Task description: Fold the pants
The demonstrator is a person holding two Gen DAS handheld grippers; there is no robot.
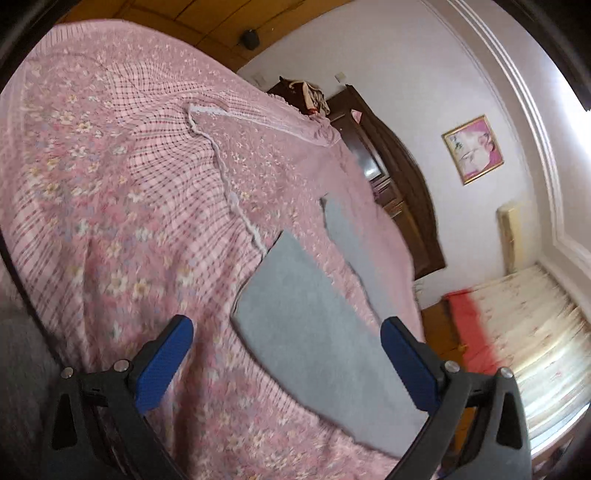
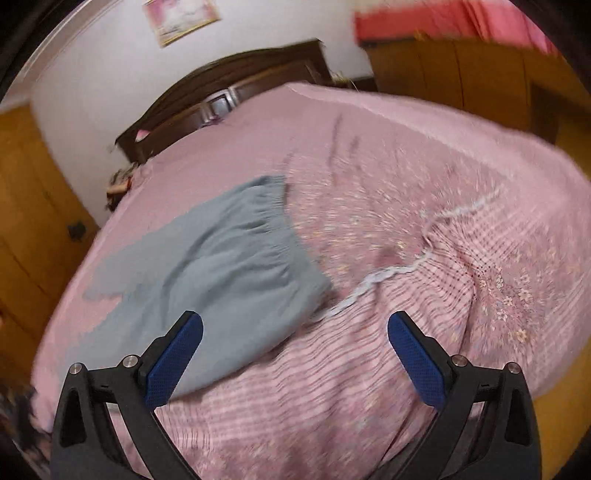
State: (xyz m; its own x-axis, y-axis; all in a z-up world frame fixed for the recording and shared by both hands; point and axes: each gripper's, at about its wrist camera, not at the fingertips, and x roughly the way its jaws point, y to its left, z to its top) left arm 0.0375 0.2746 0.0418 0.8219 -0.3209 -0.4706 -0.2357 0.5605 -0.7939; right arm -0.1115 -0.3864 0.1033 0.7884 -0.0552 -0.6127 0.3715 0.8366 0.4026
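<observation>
The left gripper (image 1: pixel 286 363) stands wide open with nothing between its blue pads (image 1: pixel 164 363), hovering above the bed. Between and just beyond its fingers lies the leg end of the grey pants (image 1: pixel 306 325), a flat, straight-edged panel spread on the pink floral bedspread (image 1: pixel 110 221). A second grey strip of the same garment runs farther off toward the headboard, close to the far edge of the bed, with a wedge of bedspread showing between the two strips. A white lace seam (image 1: pixel 229 184) crosses the bedspread beside the nearer panel. Beyond the bed stand a dark wooden headboard (image 1: pixel 402 192), a pale wall with a gold-framed picture (image 1: pixel 472 149), and a red and cream covering (image 1: pixel 517 325) lower down at the right.

The right gripper (image 2: pixel 293 360) is likewise spread wide and grips nothing. Its left pad (image 2: pixel 173 363) overlaps the near edge of the pants (image 2: pixel 221 273) in the view, though whether it touches the cloth cannot be told. From here the gathered elastic waistband (image 2: pixel 273 210) shows, facing the middle of the bed, and the cloth lies rumpled with soft folds running back from it. The bedspread (image 2: pixel 424 229) fills the space under the right finger, with the lace seam (image 2: pixel 388 273) just beside the waist corner. The headboard (image 2: pixel 229 88) and the framed picture (image 2: pixel 181 18) sit behind, with orange wooden panelling (image 2: pixel 33 206) at the left. The view is motion-blurred
</observation>
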